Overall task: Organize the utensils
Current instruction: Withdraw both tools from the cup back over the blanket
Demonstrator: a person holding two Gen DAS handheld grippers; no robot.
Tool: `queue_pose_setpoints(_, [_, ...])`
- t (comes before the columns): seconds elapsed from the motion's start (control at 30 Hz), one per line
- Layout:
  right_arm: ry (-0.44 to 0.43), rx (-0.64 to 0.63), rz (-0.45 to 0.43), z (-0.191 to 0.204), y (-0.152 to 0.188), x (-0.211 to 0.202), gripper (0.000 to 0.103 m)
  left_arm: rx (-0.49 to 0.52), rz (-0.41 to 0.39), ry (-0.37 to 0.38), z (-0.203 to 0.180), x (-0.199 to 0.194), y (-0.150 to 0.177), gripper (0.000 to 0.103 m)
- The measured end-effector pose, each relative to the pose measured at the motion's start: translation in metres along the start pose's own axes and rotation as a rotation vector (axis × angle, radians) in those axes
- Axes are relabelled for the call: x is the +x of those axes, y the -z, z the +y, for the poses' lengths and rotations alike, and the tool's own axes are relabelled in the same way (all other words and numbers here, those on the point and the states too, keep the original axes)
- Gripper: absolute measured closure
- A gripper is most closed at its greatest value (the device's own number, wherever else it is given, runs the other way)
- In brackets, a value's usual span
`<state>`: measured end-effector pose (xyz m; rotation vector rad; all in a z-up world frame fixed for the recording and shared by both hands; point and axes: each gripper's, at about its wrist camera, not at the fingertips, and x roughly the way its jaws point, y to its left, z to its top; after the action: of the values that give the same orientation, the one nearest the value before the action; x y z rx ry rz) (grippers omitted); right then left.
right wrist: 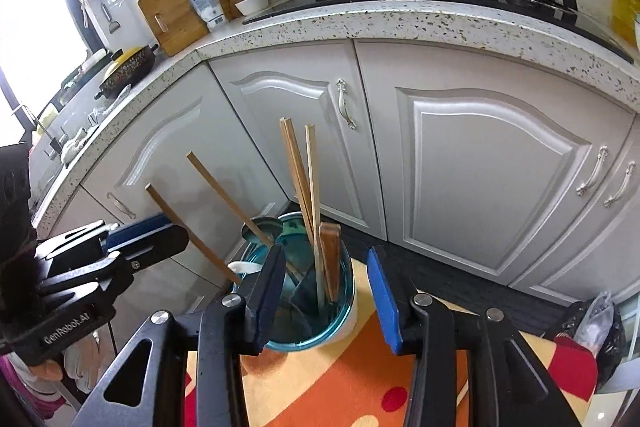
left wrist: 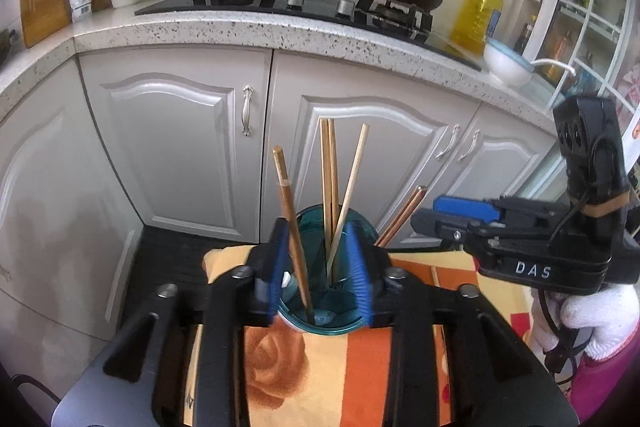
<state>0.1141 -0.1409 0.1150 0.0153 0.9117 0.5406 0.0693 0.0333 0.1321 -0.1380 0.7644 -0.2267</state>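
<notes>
**A:** Starting at the left, what is the left claw [left wrist: 320, 269] doing?

**B:** It is standing wide, its two blue pads flanking the teal holder [left wrist: 320, 311] without visibly pressing on it. A brown chopstick [left wrist: 294, 227] is leaning in the gap by the left pad, tip down inside the holder, and the pads are not clamping it.

**A:** And where is the holder sitting?

**B:** It is standing upright on an orange and cream flowered cloth [left wrist: 304, 367] that is covering the worktop. A pair of pale chopsticks [left wrist: 330, 187] is standing almost straight in it, a thinner pale stick [left wrist: 352, 187] is tilting right, and a reddish pair [left wrist: 404, 215] is slanting out past the right rim.

**A:** Moving right, what about the right claw [right wrist: 326, 291]?

**B:** It is hanging partly open. Its left finger is reaching over the holder's [right wrist: 348, 311] mouth while its right finger is standing clear outside the rim, with nothing between the pads being squeezed. A flat wooden handle [right wrist: 330, 259] is poking up inside, near the holder's right wall, and a white spoon [right wrist: 244, 269] is resting against the left rim.

**A:** Are the two claws touching?

**B:** No, they are sitting near one another on either side of the holder. A white-gloved hand [left wrist: 592, 315] is gripping the right tool.
</notes>
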Motion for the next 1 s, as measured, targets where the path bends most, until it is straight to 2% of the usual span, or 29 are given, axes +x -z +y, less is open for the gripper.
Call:
queue_pose_setpoints(0.23, [0.006, 0.016, 0.002, 0.001, 0.014, -0.011, 0.062, -0.016, -0.019, -0.008, -0.001, -0.013, 0.001, 0.068])
queue_pose_setpoints(0.5, [0.001, 0.007, 0.006, 0.012, 0.03, -0.019, 0.062, 0.024, -0.031, -0.034, -0.018, -0.022, 0.013, 0.068])
queue_pose_setpoints(0.7, [0.016, 0.027, -0.008, 0.012, 0.041, -0.03, 0.062, 0.047, -0.017, -0.051, -0.03, -0.019, 0.026, 0.068])
queue_pose_setpoints(1.0, [0.074, 0.066, -0.017, -0.003, 0.065, -0.051, 0.061, 0.072, 0.016, -0.022, -0.058, -0.013, 0.045, 0.068])
